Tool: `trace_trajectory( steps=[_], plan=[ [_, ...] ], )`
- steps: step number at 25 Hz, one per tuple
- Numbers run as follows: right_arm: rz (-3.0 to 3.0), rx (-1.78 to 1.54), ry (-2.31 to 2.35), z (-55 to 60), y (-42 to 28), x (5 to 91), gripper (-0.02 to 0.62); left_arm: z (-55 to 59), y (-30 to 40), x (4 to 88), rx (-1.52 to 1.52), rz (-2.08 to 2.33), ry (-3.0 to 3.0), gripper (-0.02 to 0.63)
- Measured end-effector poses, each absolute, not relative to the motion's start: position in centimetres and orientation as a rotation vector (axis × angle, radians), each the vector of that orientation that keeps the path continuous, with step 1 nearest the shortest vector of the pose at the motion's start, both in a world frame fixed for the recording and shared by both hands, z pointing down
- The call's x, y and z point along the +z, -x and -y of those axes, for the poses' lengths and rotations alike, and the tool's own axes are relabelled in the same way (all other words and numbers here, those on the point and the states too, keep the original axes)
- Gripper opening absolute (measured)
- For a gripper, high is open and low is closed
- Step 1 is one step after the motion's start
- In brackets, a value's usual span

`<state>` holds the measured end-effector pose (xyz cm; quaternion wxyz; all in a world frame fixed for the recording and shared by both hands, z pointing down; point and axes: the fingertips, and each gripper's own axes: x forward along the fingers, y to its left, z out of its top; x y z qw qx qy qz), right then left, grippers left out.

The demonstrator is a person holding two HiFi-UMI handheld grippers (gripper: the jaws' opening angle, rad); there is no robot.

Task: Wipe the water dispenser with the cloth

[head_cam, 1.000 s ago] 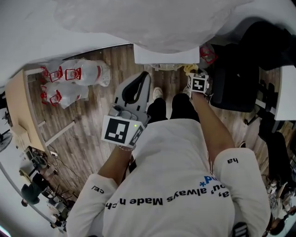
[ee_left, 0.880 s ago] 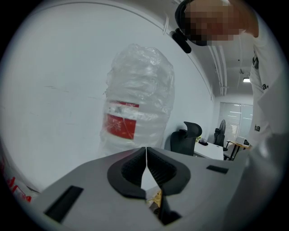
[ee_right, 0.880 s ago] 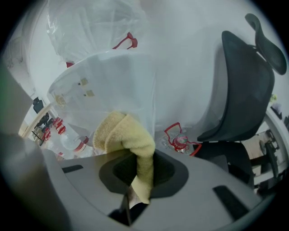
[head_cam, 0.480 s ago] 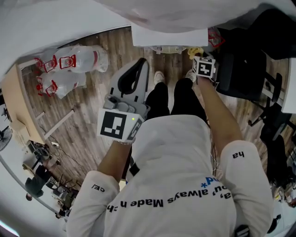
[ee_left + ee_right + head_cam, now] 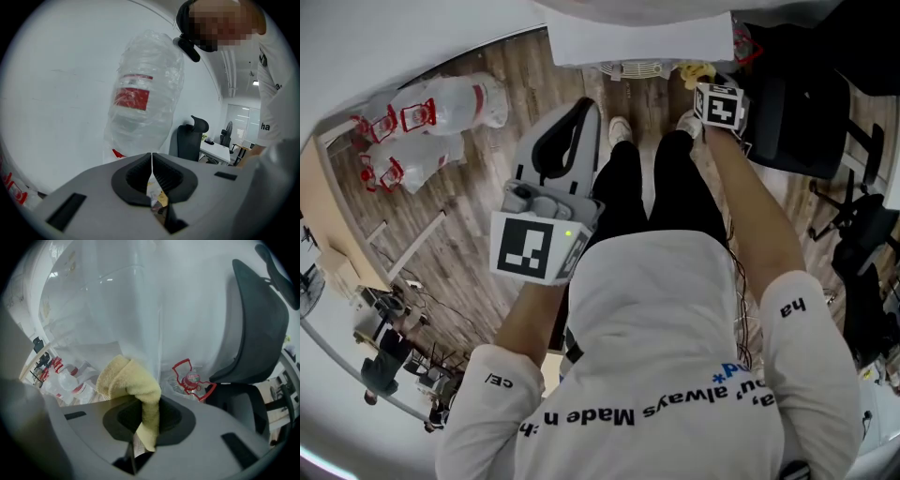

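Reaching further forward now, right gripper (image 5: 149,420) clamps the cloth (image 5: 129,378) near the dispenser (image 5: 140,301); left gripper (image 5: 151,176) hangs closed, empty. Wiping looks about to begin: next, press cloth onto its side.

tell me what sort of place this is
Most likely an office: a black swivel chair beside a white desk, and spare water bottles in plastic wrap on the wood-look floor near the water dispenser.
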<state>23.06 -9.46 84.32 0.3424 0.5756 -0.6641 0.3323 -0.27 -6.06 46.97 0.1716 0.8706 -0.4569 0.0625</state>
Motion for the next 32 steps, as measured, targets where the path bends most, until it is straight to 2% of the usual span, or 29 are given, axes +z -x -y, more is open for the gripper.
trace_trajectory(
  steps=[32],
  plan=[
    [1.673,0.866,-1.489,10.2,-23.8,95.2,0.06,5.7,0.7,58.8,0.211,1.305,-2.432,0.026]
  ],
)
